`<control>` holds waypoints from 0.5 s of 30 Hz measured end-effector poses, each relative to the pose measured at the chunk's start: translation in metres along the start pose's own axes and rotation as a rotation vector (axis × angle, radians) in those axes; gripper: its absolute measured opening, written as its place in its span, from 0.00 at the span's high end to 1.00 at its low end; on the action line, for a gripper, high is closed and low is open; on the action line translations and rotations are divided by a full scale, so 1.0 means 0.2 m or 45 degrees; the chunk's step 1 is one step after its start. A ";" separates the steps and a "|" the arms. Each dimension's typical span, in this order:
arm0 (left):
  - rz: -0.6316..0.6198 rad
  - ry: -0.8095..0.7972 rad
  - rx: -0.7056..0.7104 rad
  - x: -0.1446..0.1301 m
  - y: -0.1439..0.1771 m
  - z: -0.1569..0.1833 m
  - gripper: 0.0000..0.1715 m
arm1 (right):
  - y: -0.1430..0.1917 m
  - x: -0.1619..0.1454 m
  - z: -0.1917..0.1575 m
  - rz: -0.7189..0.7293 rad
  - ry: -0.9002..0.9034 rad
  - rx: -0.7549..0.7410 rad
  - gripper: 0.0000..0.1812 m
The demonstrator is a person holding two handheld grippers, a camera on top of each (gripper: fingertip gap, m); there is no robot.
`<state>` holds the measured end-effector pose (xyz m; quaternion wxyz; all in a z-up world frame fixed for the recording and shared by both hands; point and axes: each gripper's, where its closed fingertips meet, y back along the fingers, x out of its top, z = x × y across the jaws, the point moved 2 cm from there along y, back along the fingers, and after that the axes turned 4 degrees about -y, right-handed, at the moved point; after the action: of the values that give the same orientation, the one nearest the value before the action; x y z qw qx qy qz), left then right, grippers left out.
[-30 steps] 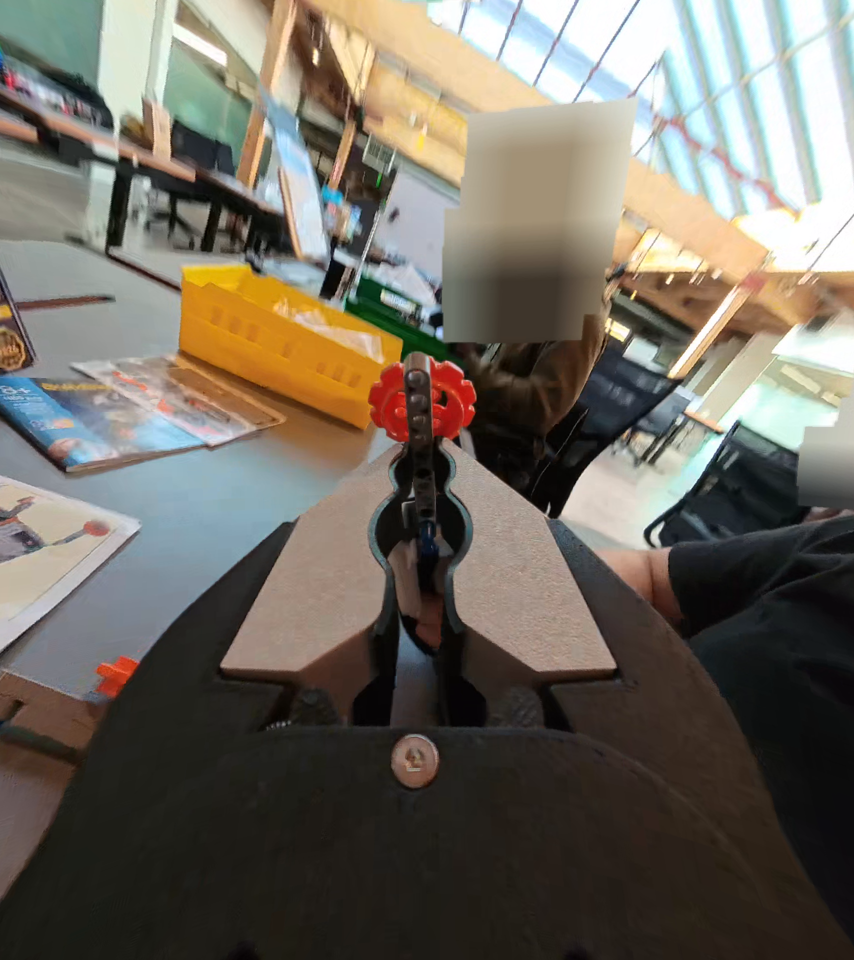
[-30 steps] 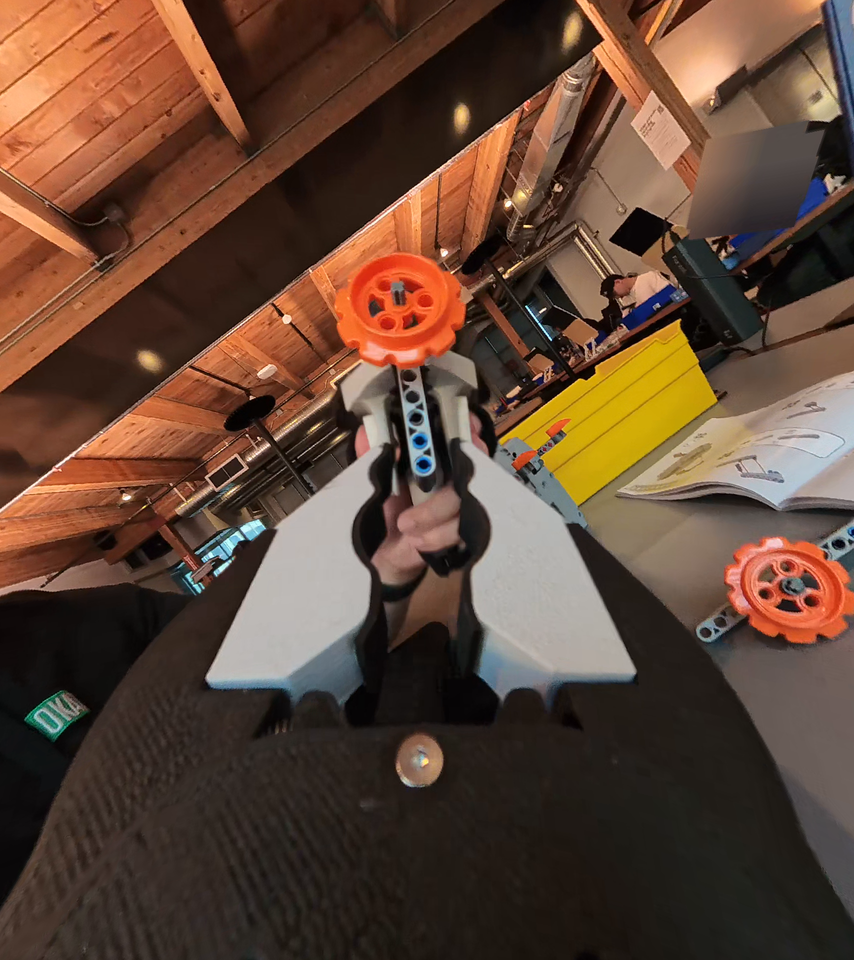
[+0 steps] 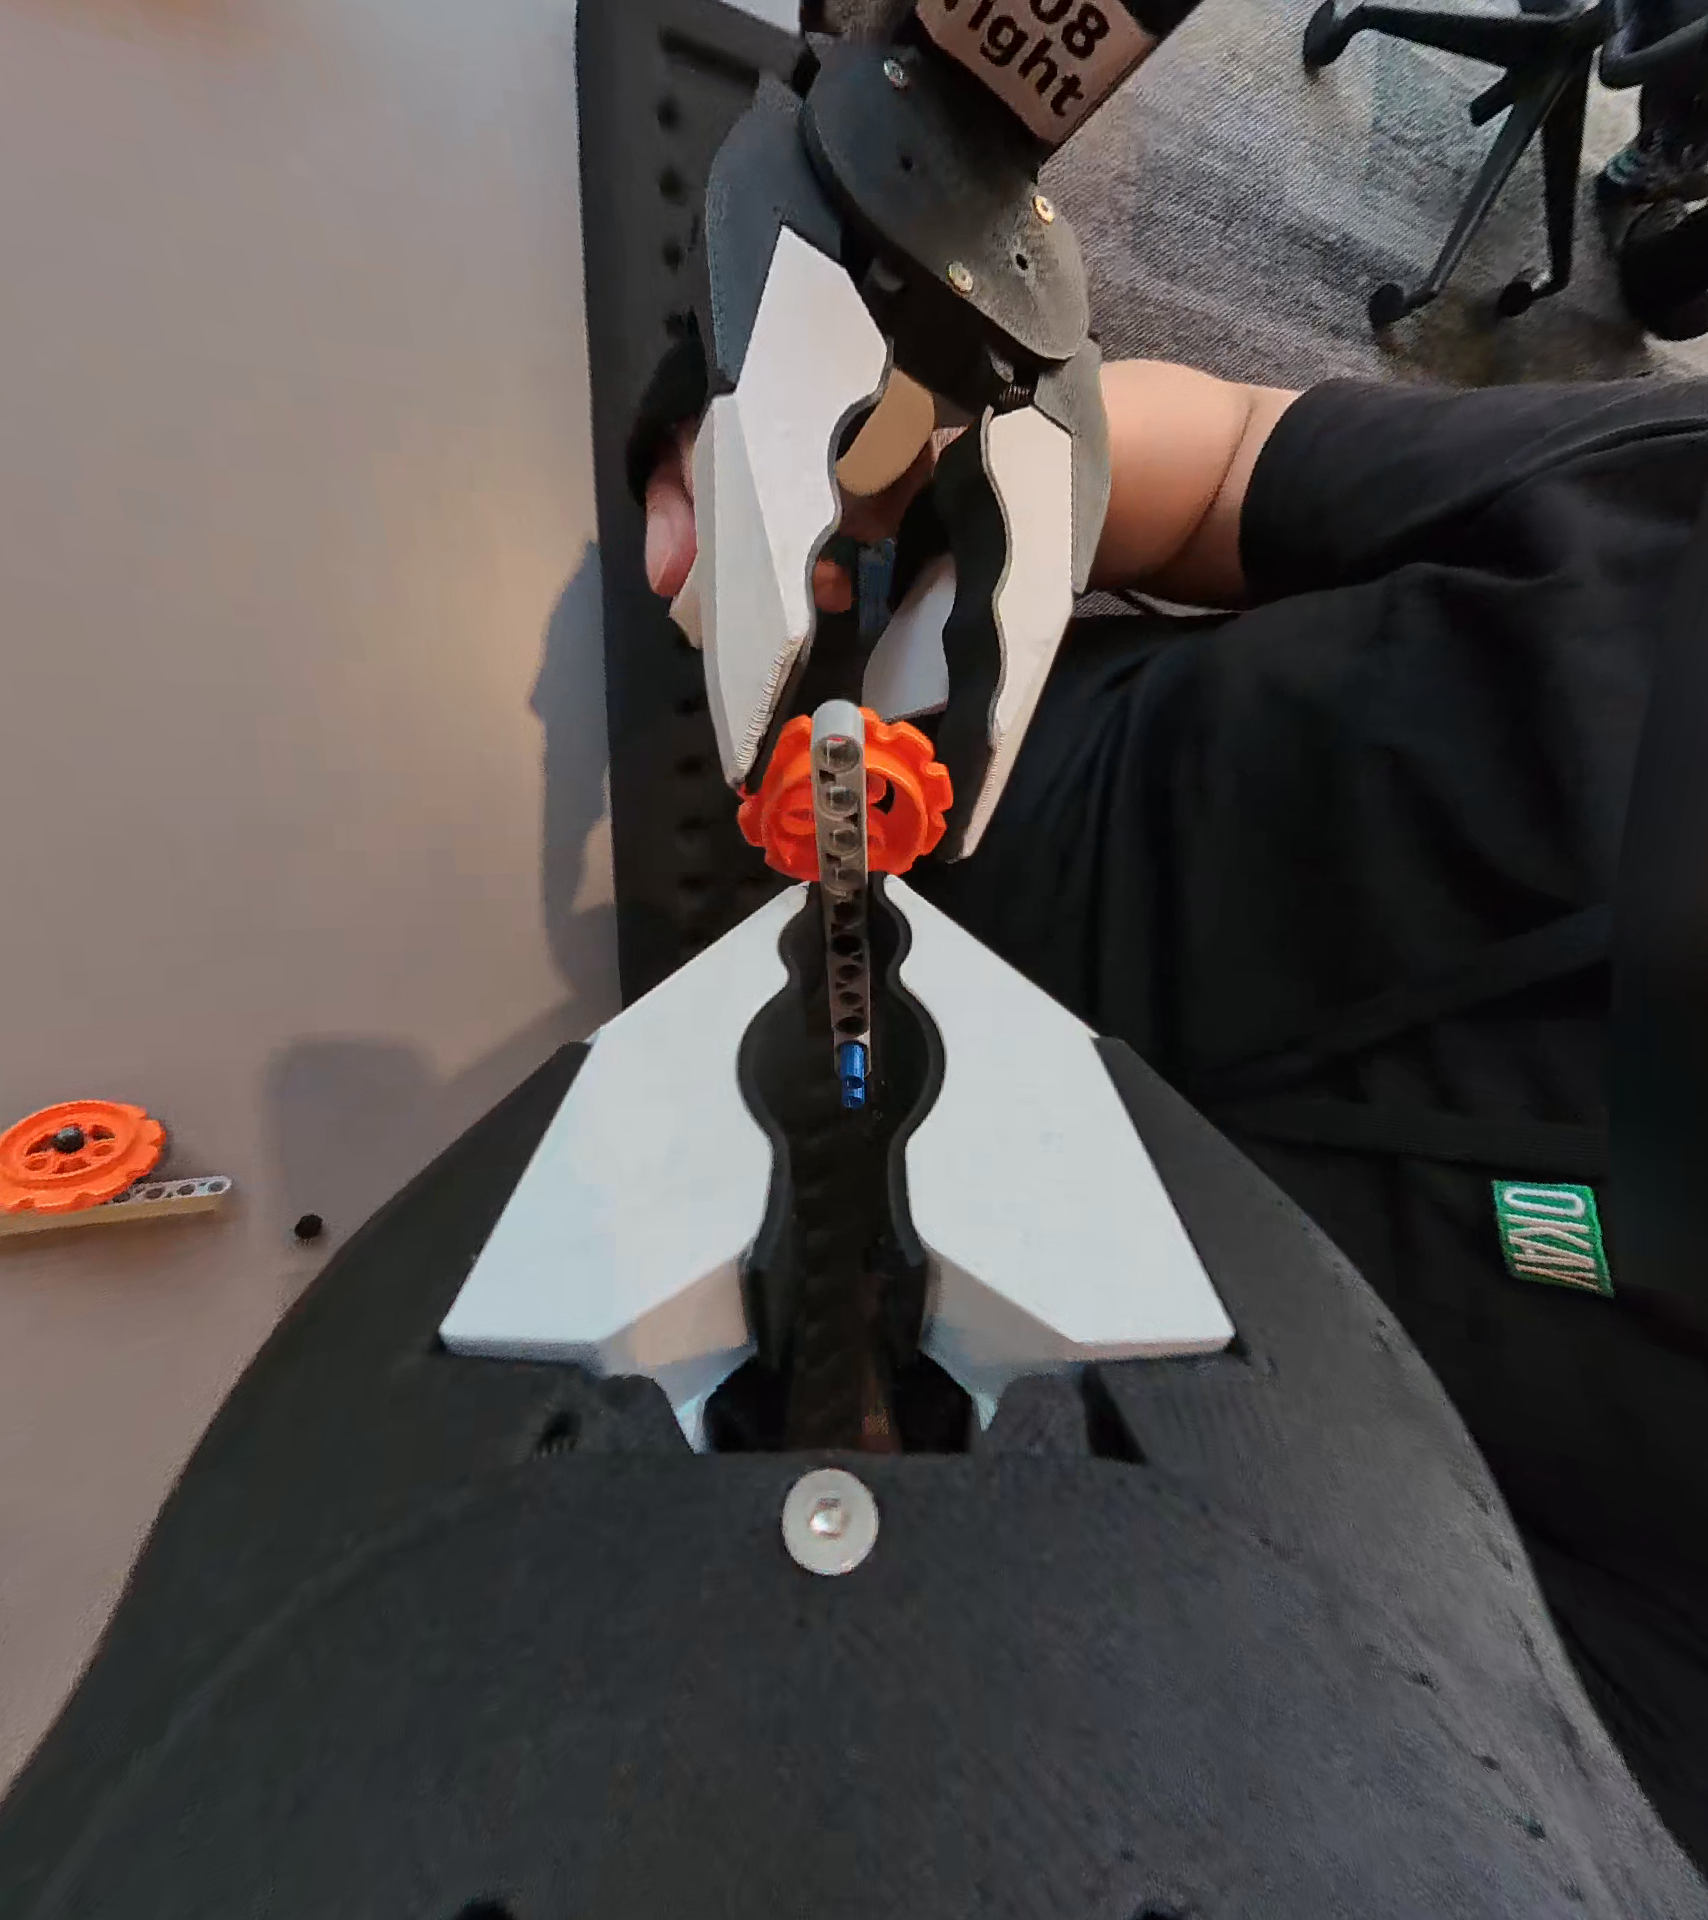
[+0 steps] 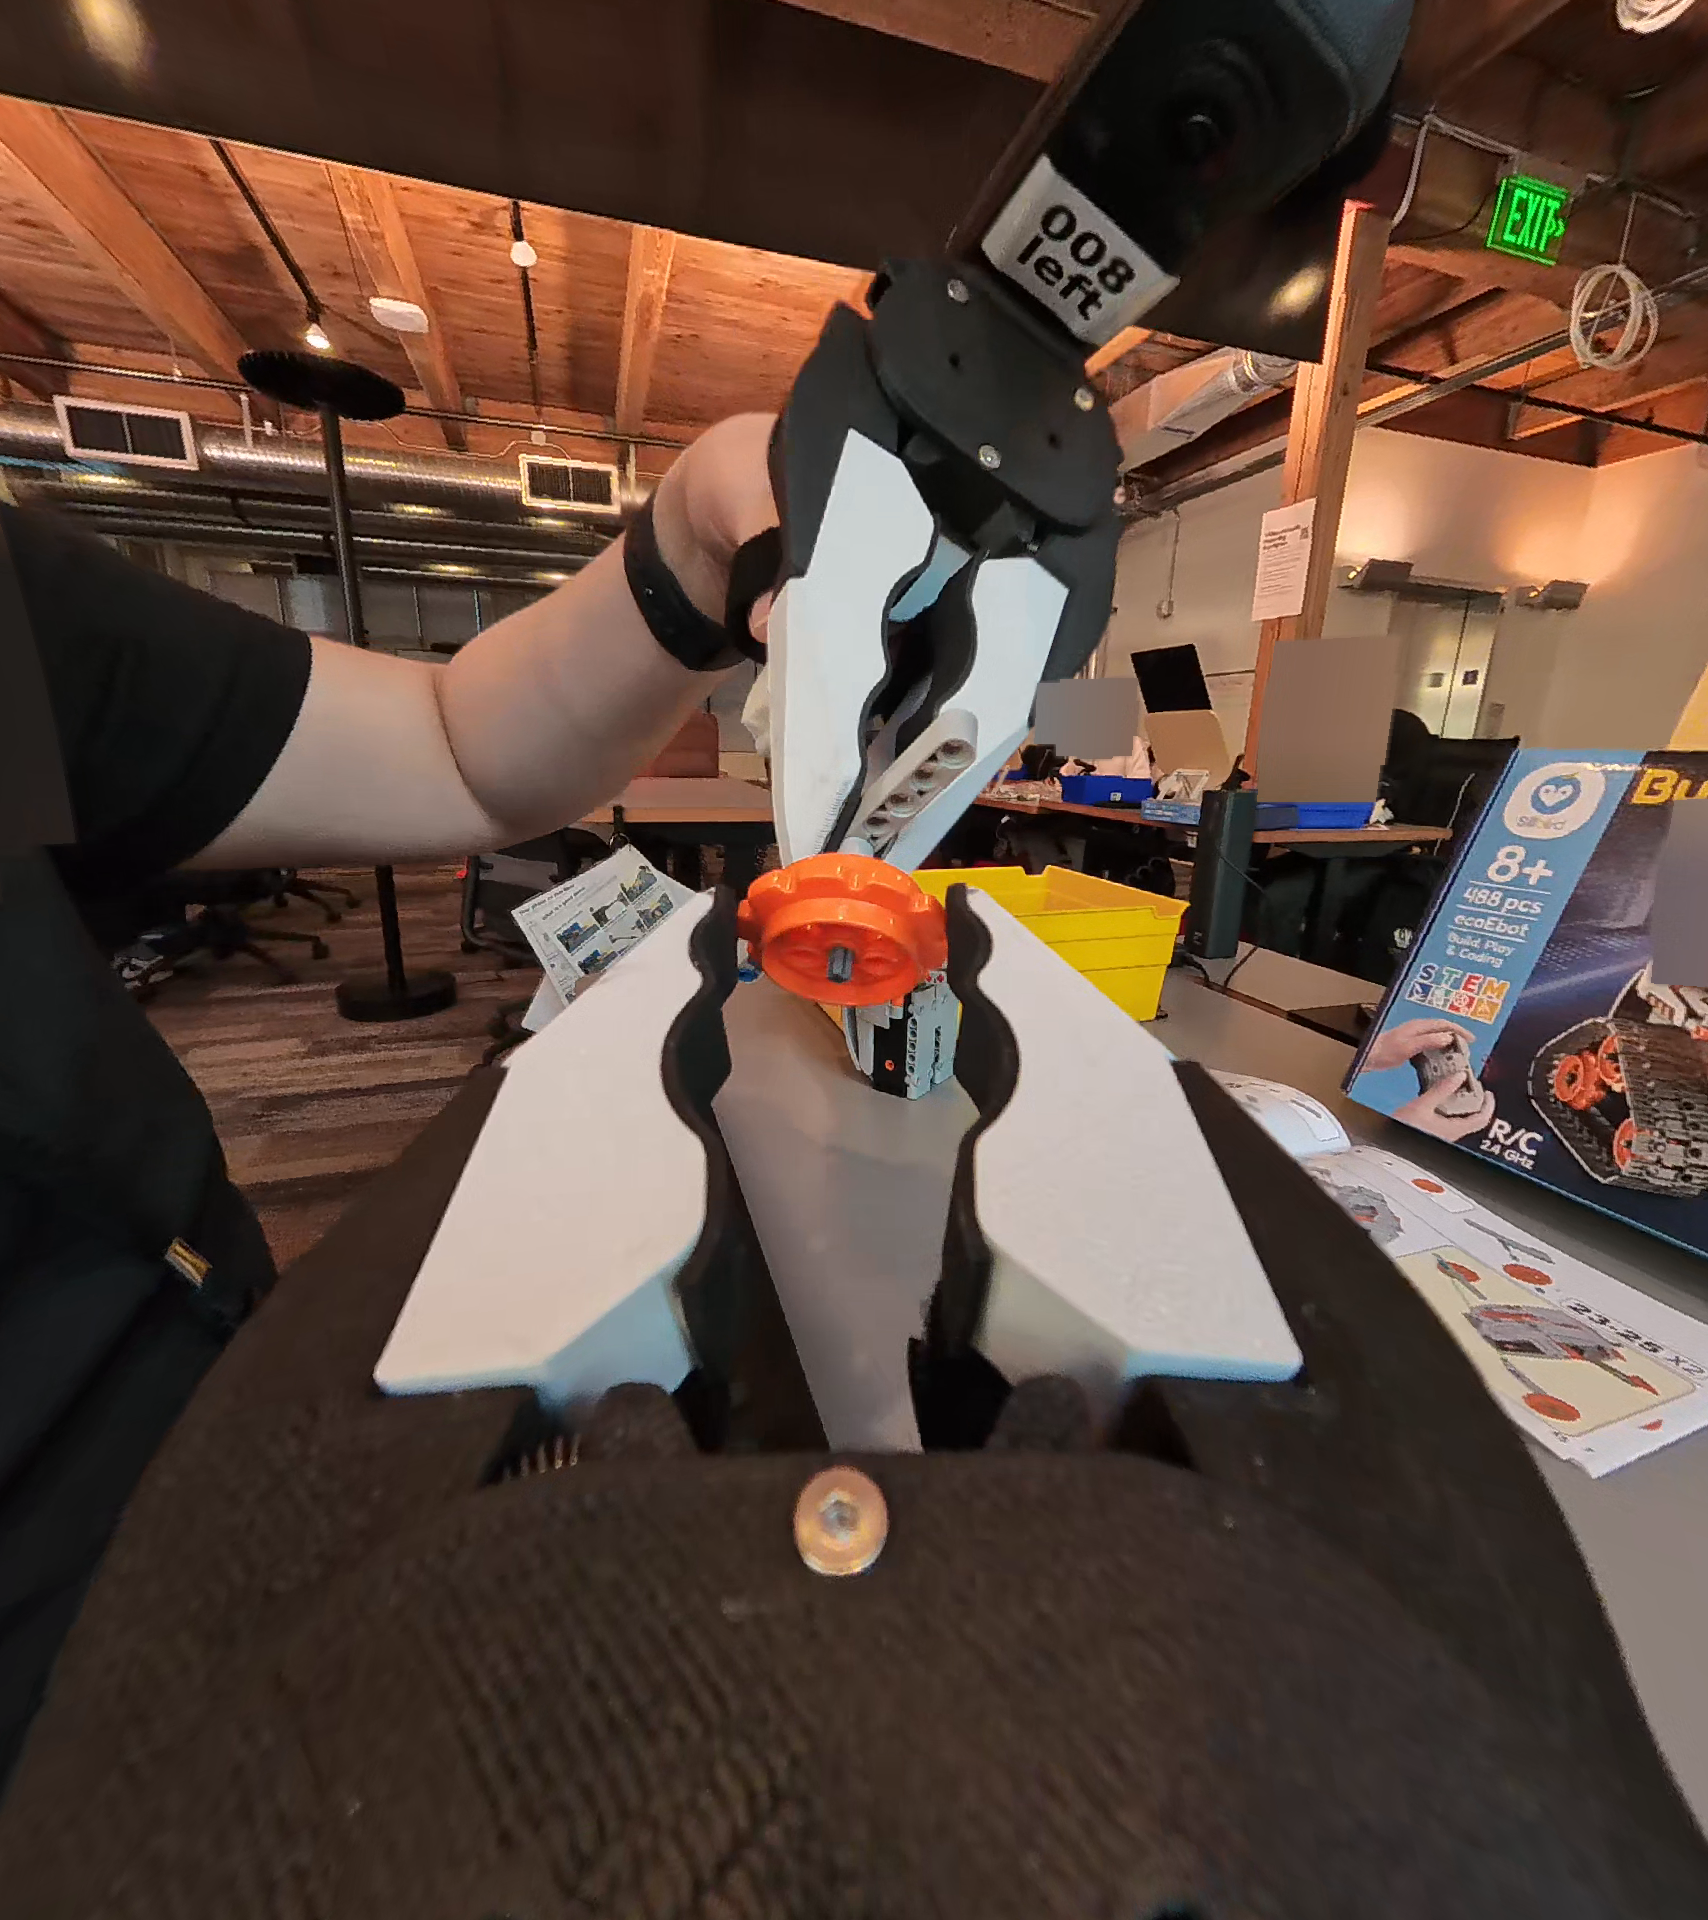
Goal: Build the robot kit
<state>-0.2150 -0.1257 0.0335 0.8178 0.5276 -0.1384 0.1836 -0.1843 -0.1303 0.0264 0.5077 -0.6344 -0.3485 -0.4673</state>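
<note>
The left gripper (image 3: 845, 883) is clamping its jaws nearly together on a grey holed beam (image 3: 842, 831), gripping it along its lower length while a blue pin (image 3: 852, 1075) is sticking from the beam's end back inside the jaw hollow. The beam's free end is carrying an orange toothed wheel (image 3: 845, 805), which is sitting just past the left fingertips. The right gripper (image 4: 842, 925) is standing with its jaws spread wide, and the wheel is lying between its two fingertips; whether the tips are touching the wheel's rim cannot be told.

A second ago the left gripper was holding the same beam and wheel up toward the room, and the right gripper was drawn narrow behind it; now both views are tilted, the left one looking down, and the right jaws have opened around the wheel.

Left of the wheel in the left wrist view, a second orange wheel on a beam (image 3: 65, 1174) is lying on the grey table (image 3: 206, 520). Beyond the wheel in the right wrist view are sitting a small grey block assembly (image 4: 907, 1044) and a yellow bin (image 4: 1078, 930); to its right, an instruction sheet (image 4: 1556, 1309) and a blue kit box (image 4: 1608, 966). Wooden ceiling beams are running overhead.
</note>
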 end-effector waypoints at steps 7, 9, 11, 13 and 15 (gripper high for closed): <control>0.103 0.068 -0.085 -0.04 0.03 -0.02 0.97 | -0.04 -0.01 0.01 -0.083 -0.037 -0.051 0.79; 0.116 0.073 -0.083 -0.06 0.03 -0.03 0.97 | -0.05 -0.02 0.02 -0.100 -0.025 -0.057 0.79; 0.131 0.079 -0.065 -0.08 0.04 -0.06 0.97 | -0.05 -0.04 0.03 -0.113 -0.014 -0.073 0.80; 0.157 0.100 -0.034 -0.12 0.05 -0.10 0.97 | -0.04 -0.06 0.07 -0.115 -0.022 -0.094 0.80; 0.190 0.137 -0.004 -0.16 0.06 -0.15 0.97 | -0.02 -0.10 0.11 -0.120 -0.050 -0.120 0.80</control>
<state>-0.2482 -0.0981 0.0179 0.8089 0.5038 -0.1337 0.2719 -0.1882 -0.1075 0.0078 0.4478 -0.6495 -0.3656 -0.4940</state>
